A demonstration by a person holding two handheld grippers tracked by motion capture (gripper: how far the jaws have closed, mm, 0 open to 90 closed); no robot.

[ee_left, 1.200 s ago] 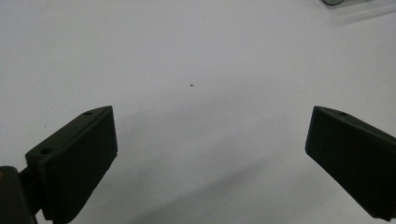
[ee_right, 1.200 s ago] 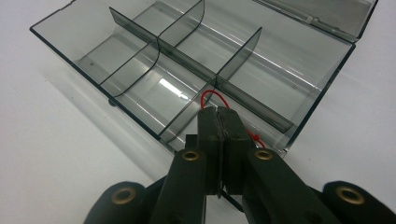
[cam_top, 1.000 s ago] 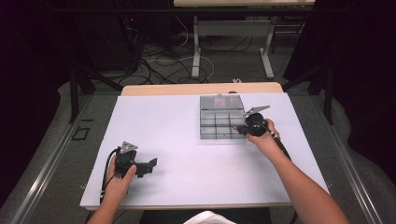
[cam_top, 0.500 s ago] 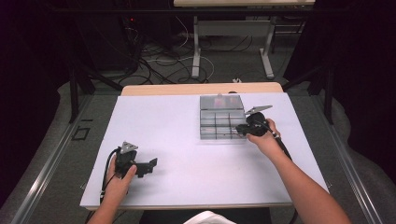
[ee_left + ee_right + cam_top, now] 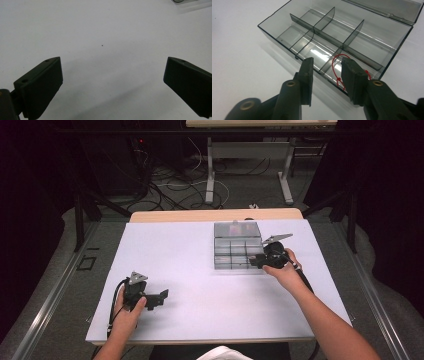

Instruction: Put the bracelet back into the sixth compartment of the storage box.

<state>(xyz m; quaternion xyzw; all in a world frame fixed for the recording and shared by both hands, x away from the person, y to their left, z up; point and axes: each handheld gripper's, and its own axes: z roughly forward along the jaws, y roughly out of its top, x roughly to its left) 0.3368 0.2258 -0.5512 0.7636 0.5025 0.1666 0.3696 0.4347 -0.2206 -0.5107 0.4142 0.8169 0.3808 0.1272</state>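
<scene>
A clear grey compartment box (image 5: pixel 237 254) lies open on the white table, its lid (image 5: pixel 236 228) folded back on the far side. My right gripper (image 5: pixel 254 262) hovers at the box's near right corner. In the right gripper view its jaws (image 5: pixel 325 61) stand apart over the near wall of the box (image 5: pixel 269 28); they have just been opening. A thin red looped tie (image 5: pixel 335 68) lies in the compartment below them, and the pads do not press on it. My left gripper (image 5: pixel 161 296) rests near the table's front left, open with only bare table (image 5: pixel 105 30) between the jaws (image 5: pixel 112 67).
Dividers (image 5: pixel 324 20) split the box into several compartments, the others bare. The white sheet (image 5: pixel 190 265) covers the table up to a wooden strip (image 5: pixel 190 215) at the back. Cables and table legs (image 5: pixel 210 175) lie on the floor beyond.
The right hand has hardly shifted at the box's near right corner. The left hand and its gripper have not moved.
</scene>
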